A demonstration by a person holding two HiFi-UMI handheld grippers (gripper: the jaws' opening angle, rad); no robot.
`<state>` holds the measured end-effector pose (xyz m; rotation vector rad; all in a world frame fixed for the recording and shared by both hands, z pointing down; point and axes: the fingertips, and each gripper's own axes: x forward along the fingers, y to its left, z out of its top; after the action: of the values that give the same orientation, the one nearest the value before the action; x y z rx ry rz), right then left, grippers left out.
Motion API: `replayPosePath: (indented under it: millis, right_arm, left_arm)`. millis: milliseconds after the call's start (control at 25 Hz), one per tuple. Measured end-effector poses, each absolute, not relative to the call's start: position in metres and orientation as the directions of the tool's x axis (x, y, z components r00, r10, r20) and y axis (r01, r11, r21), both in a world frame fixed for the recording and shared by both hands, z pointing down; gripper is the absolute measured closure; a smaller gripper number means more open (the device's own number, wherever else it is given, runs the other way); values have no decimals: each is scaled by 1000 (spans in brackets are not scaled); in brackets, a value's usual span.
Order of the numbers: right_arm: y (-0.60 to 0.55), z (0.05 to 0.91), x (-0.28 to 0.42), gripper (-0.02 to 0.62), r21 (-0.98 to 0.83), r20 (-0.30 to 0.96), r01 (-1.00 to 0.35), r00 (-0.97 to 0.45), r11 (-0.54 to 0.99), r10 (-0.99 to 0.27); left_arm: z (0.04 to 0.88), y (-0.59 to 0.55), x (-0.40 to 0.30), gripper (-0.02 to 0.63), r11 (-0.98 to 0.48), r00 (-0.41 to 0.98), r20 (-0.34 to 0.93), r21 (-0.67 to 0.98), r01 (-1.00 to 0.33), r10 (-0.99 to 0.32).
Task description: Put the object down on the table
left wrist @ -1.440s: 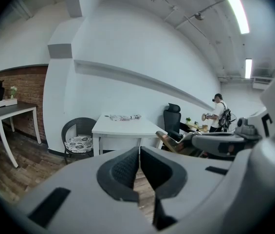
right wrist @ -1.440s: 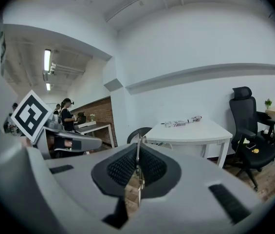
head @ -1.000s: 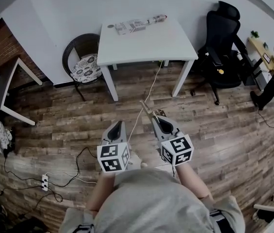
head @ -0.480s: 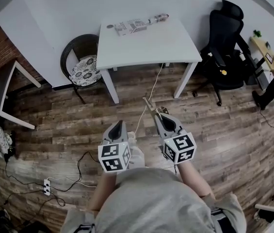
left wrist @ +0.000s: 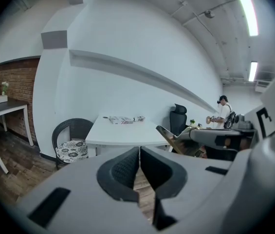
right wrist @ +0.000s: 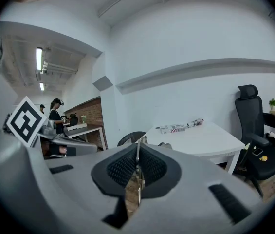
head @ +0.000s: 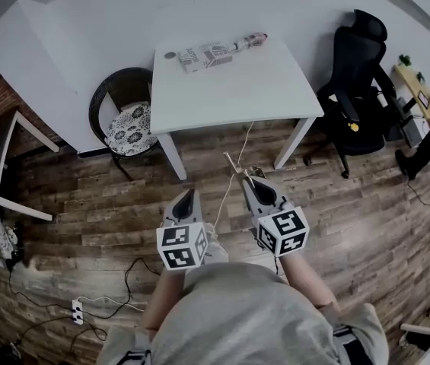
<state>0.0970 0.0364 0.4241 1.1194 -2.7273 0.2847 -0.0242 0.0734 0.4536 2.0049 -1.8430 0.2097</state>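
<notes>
Right gripper [head: 248, 179] pinches a thin flat strip [head: 233, 164], facing the white table [head: 275, 82]; left gripper [head: 188, 195] is closed, empty.

No word, number or brand can be read anywhere. The only signs are black-and-white square markers. The left gripper [head: 186, 198] carries the left cube [head: 182, 247], which has one such pattern on each face that shows. The right gripper [head: 246, 182] carries the right cube [head: 284, 231], marked the same way. In the right gripper view one marker [right wrist: 26, 122] on the left cube faces the camera. The packs [head: 203, 55] at the far edge of the white table [head: 268, 82] carry dark print, too small to read.
</notes>
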Motion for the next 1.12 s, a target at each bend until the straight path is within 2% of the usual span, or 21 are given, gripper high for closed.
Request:
replayPosePath:
  millis: [520, 1120]
  right_arm:
    - [-80, 416, 35, 588, -109, 235, -737, -671, 667, -703]
    - [-170, 433, -12, 588, -114, 264, -781, -620, 614, -739]
  left_arm:
    - [454, -47, -84, 595, -100, 169, 398, 189, -977, -902]
    - [474, -133, -134, 595, -143, 220, 440, 201, -969, -871]
